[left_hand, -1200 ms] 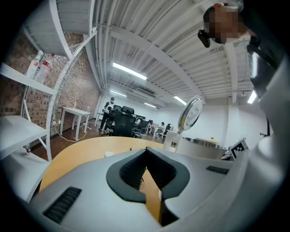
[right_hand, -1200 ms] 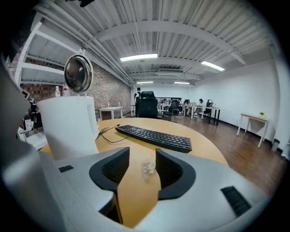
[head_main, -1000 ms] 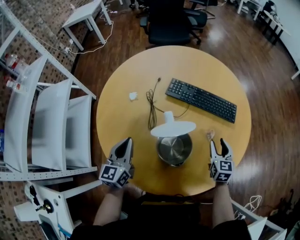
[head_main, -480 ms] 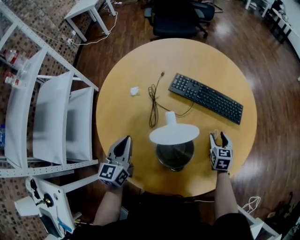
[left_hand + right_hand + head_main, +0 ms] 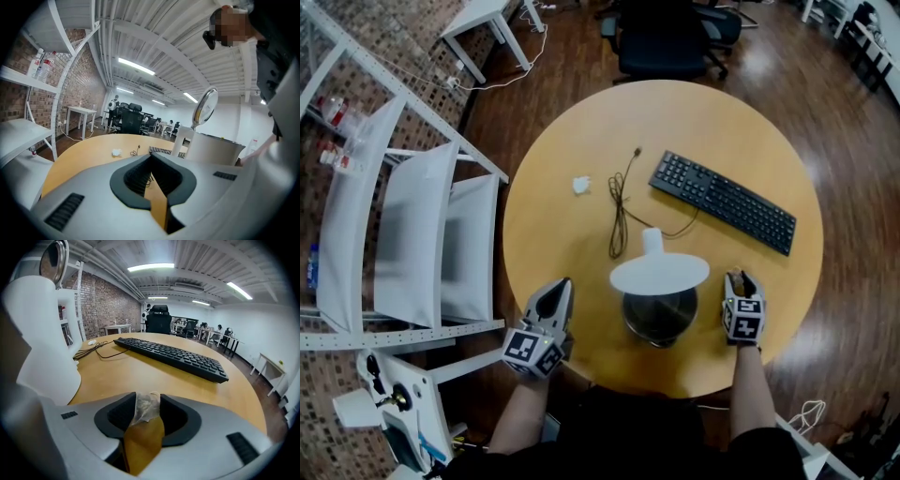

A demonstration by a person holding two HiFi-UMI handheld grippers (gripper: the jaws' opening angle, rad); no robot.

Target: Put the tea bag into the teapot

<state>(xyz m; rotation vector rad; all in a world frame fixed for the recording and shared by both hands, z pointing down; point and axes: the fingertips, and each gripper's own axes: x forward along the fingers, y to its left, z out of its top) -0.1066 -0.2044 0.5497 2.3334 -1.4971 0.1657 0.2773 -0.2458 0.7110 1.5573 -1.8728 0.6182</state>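
Pickup step: just right of the teapot [image 5: 637,324], the right gripper [image 5: 741,278] has just been closing its jaws and now pinches the tea bag [image 5: 146,406]. The left gripper [image 5: 560,287] is closed and empty. Next, I judge: lift the bag over the open pot.

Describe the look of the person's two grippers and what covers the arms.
Both the left gripper and right gripper are light grey tapering shells with black ribbed pads, each bearing a black-and-white marker cube. Forearms are bare; the top is dark.
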